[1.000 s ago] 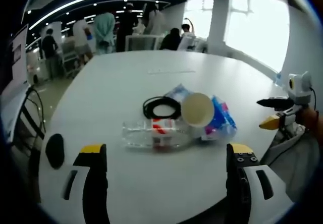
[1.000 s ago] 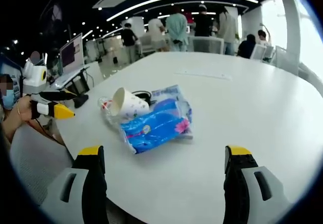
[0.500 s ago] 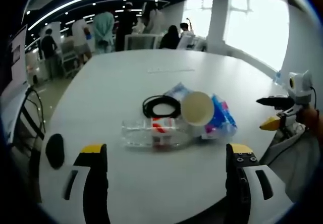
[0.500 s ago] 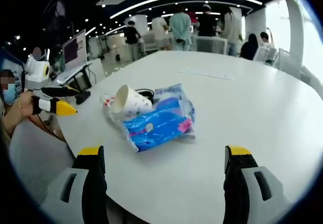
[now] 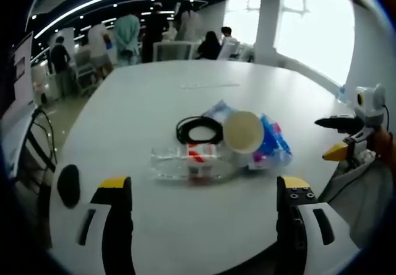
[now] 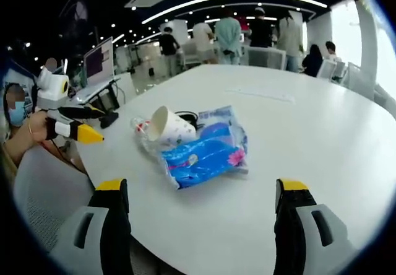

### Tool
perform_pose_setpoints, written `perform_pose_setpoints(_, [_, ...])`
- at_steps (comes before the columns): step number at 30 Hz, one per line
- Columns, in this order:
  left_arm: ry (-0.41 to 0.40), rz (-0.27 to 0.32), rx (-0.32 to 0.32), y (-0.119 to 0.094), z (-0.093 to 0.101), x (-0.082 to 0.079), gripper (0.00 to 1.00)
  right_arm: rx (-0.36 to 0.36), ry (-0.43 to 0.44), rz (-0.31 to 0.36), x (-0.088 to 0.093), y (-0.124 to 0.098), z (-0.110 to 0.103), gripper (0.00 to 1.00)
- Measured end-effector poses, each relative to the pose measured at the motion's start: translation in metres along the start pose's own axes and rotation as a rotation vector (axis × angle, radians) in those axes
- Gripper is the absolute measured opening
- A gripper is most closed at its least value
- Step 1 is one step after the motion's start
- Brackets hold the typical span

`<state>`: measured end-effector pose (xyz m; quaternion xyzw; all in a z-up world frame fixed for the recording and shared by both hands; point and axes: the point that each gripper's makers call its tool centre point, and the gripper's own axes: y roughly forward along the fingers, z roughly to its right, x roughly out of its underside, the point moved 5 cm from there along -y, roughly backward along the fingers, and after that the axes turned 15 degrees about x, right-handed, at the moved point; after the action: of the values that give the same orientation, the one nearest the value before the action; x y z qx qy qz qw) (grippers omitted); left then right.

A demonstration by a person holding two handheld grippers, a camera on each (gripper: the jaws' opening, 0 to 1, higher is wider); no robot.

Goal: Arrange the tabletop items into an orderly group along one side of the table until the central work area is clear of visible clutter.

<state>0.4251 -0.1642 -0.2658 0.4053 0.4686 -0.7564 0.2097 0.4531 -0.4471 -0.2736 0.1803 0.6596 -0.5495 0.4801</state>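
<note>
You hold both tools low at the near edge of the round white table point(image 5: 142, 101), each set of yellow-tipped jaws spread wide with nothing between them, apparently lining up a first reach. Straight ahead of your left gripper point(image 5: 201, 191), just beyond its jaws, lies the clutter you must shift: a clear plastic bottle with a red-and-white label point(image 5: 189, 162) on its side, a white paper cup point(image 5: 242, 132) tipped over with its mouth towards that tool, a coiled black cable point(image 5: 198, 129) behind them, and a blue plastic packet with pink print point(image 5: 272, 146) under the cup.

From your right gripper point(image 6: 201, 191) the same heap sits ahead and slightly left, the blue packet point(image 6: 204, 154) nearest, the cup point(image 6: 167, 125) resting against the bottle point(image 6: 143, 135). The cup looks empty; whether the bottle holds any liquid is hard to tell. The items touch and overlap in one pile in the middle of the table, so nothing is yet grouped along a side. A small black oval object point(image 5: 68, 185) lies apart, left of the left tool's jaws.
</note>
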Motion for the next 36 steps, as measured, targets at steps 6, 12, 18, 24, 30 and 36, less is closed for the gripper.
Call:
perform_pose_setpoints(6, [0.015, 0.004, 0.003, 0.0, 0.001, -0.001, 0.93, -0.013, 0.011, 0.009, -0.002, -0.001, -0.002, 0.97])
perform_pose_setpoints(12, [0.016, 0.006, 0.006, 0.0, 0.001, -0.002, 0.92, -0.035, 0.034, 0.036, -0.008, -0.003, -0.004, 0.93])
perform_pose_setpoints(18, [0.023, 0.003, -0.008, 0.0, 0.0, -0.002, 0.94, -0.016, 0.007, 0.083, -0.017, -0.006, -0.002, 0.92])
perform_pose_setpoints(24, [0.021, 0.004, 0.0, 0.0, 0.001, -0.002, 0.94, -0.027, -0.003, 0.107, -0.03, -0.005, 0.004, 0.89])
perform_pose_setpoints(30, [0.024, -0.001, 0.006, 0.001, 0.002, -0.001, 0.93, -0.052, -0.004, 0.144, -0.042, -0.004, 0.006, 0.87])
perform_pose_setpoints(36, [0.016, -0.003, 0.013, 0.001, 0.003, 0.0, 0.93, -0.056, -0.016, 0.145, -0.045, 0.0, 0.008, 0.88])
